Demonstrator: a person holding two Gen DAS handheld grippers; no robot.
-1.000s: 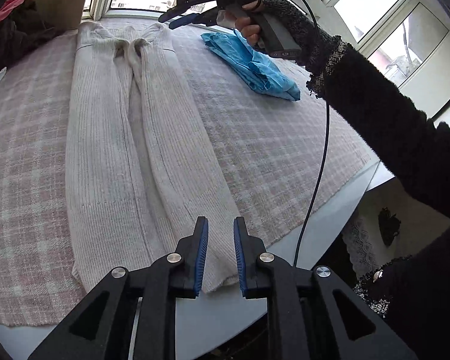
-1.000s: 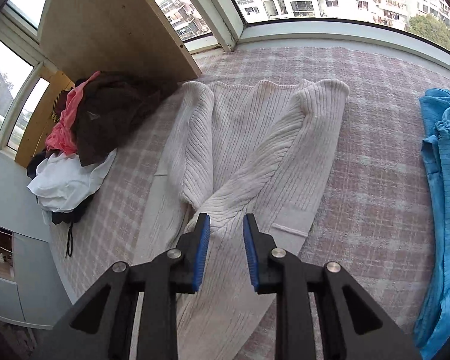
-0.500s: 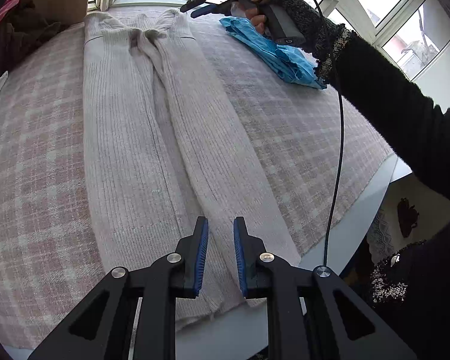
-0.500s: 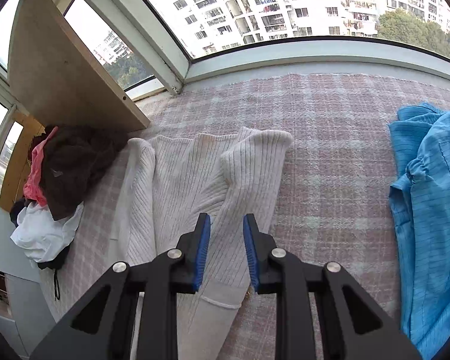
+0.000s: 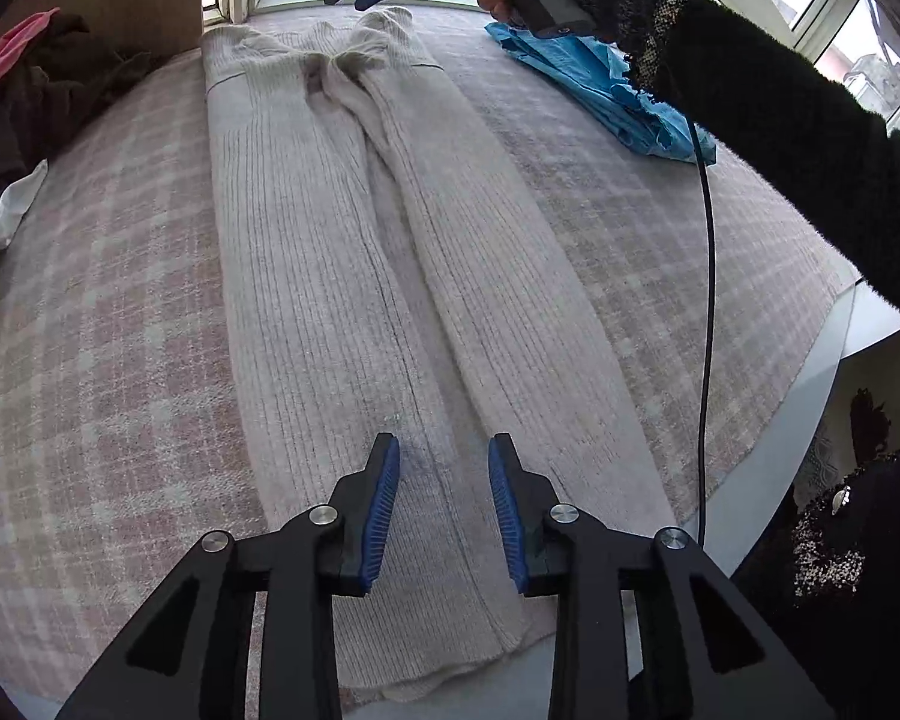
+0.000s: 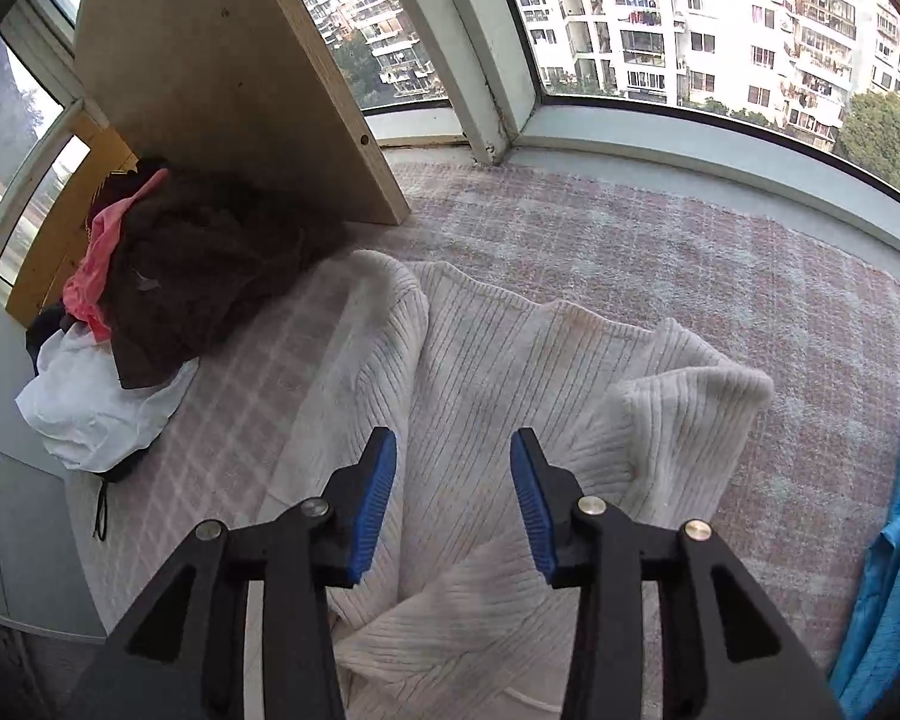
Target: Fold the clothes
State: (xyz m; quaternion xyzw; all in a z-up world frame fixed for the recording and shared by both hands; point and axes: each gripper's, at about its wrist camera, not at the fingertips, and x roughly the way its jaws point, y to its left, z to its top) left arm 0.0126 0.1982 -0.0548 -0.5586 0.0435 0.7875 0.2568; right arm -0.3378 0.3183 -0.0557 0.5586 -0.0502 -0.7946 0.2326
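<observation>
Left gripper (image 5: 444, 510): we see it low in the left wrist view, pointing steeply down over the hem end of the cream knit garment (image 5: 354, 276); its jaws have just been opening and now stand partly apart, nothing between the blue pads but fabric lying below them
Near end of the garment: the hem sits at the bottom of the left wrist view, at the near edge of the desk (image 5: 822, 378), directly beneath the left gripper
Long axis: we judge the garment runs lengthwise from bottom centre to top centre of the left wrist view, both sleeves folded in along the body
Right gripper (image 6: 453, 504): it hangs over the far end, above the collar and shoulders; its jaws have just been opening too, partly apart and holding nothing
Far end of the garment: in the right wrist view the shoulders fill the middle, the right shoulder (image 6: 696, 402) bunched up into a hump
Which hand is nearer what: left nearer the hem, right nearer the collar, so we judge a fold end to end would suit this split
Beside it: a blue garment (image 5: 600, 84) at upper right of the left wrist view, well apart; a pile of dark, pink and white clothes (image 6: 138, 312) at left of the right wrist view
</observation>
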